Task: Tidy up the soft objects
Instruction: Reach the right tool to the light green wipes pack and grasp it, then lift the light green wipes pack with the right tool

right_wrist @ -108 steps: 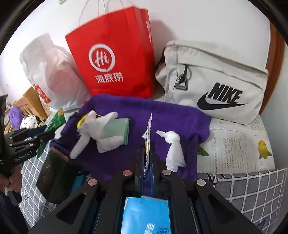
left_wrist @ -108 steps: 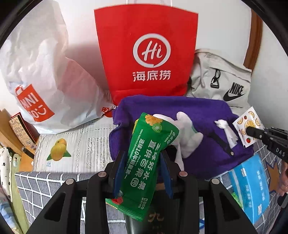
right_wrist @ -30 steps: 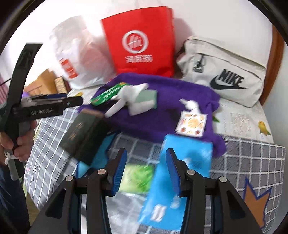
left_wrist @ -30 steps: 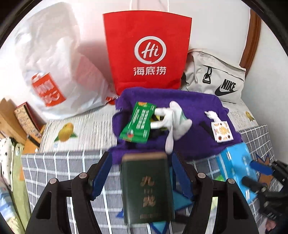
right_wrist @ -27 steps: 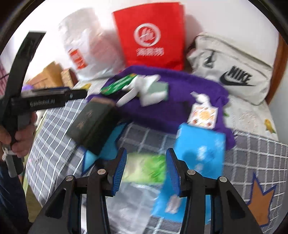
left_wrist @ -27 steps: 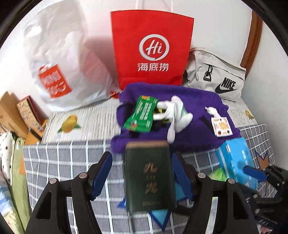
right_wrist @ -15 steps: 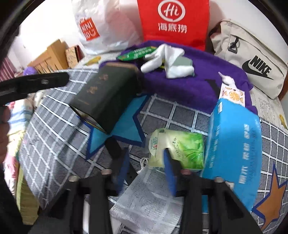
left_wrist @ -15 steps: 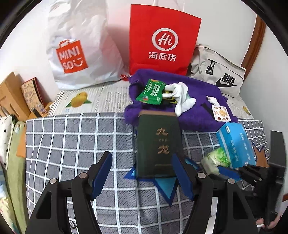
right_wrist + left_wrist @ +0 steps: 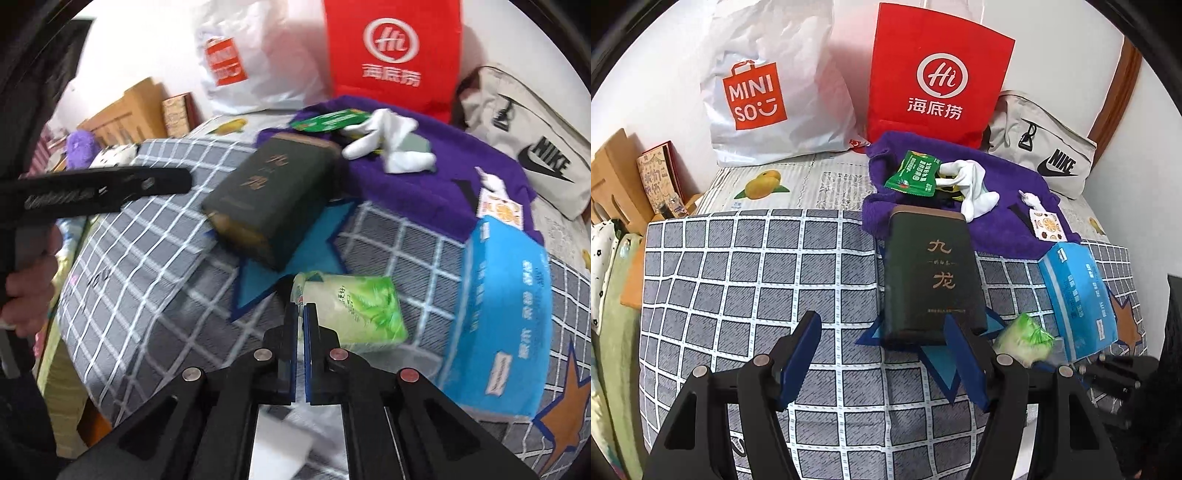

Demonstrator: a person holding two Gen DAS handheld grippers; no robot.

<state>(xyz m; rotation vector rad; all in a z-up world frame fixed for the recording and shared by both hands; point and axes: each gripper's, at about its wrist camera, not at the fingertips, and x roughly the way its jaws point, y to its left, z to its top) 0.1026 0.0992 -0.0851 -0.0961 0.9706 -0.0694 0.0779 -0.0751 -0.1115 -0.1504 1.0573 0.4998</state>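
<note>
A purple towel (image 9: 1004, 206) lies at the back of the bed with a green snack packet (image 9: 913, 175), white gloves (image 9: 971, 184), a small white cloth (image 9: 1030, 197) and an orange-print sachet (image 9: 1045, 226) on it. My left gripper (image 9: 882, 354) is open and empty, just short of a dark green box (image 9: 931, 280). My right gripper (image 9: 300, 314) is shut, its tips at the corner flap of a green tissue pack (image 9: 354, 310). Whether it pinches the flap is unclear. A blue tissue pack (image 9: 506, 325) lies to the right.
A white Miniso bag (image 9: 772, 88), a red paper bag (image 9: 934, 74) and a beige Nike bag (image 9: 1045, 155) stand against the wall. The grey checked blanket (image 9: 738, 280) covers the bed front. Wooden items and a book (image 9: 657, 181) stand at the left.
Both grippers let go of the green packet and the sachet on the towel and pulled back. The right gripper has now closed by the green tissue pack.
</note>
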